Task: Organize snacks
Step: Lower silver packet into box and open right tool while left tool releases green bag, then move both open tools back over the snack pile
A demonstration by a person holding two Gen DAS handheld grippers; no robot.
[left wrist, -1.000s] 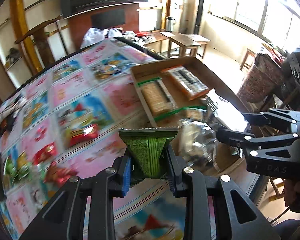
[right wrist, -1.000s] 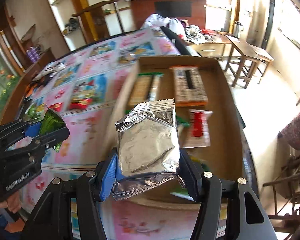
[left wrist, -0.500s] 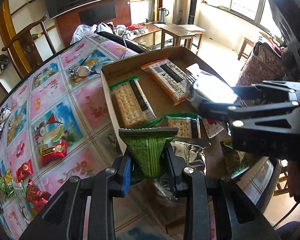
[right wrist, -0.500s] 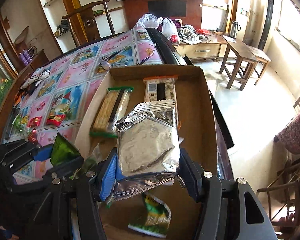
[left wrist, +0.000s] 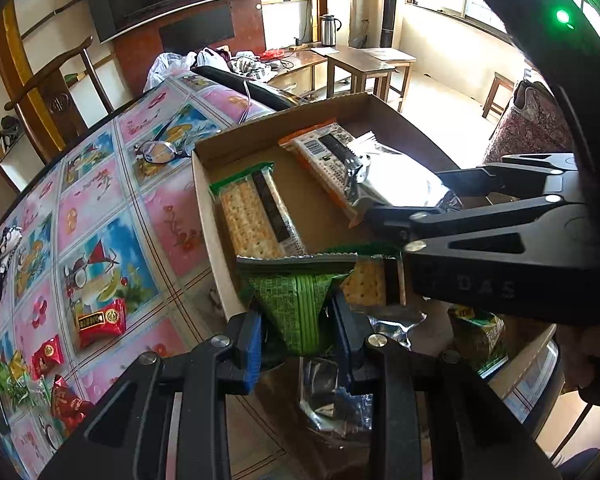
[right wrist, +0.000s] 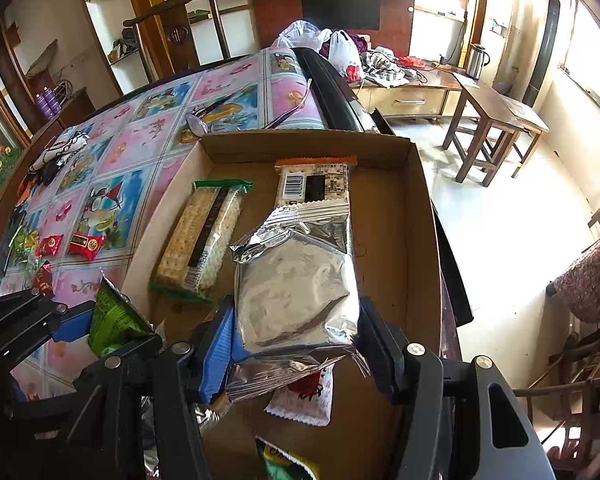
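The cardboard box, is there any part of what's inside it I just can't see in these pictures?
- Right wrist view: the silver packet in the right gripper covers the near end of the orange-edged cracker pack and most of a red-and-white sachet.
- Left wrist view: the green packet in the left gripper and the right gripper's body hide the cardboard box's near contents.

Green snack packet (left wrist: 296, 304) upright, silver foil pouch (right wrist: 296, 284) seemingly above cardboard box (right wrist: 414, 216), cracker packs inside

"DAS" on right gripper (left wrist: 396, 216)
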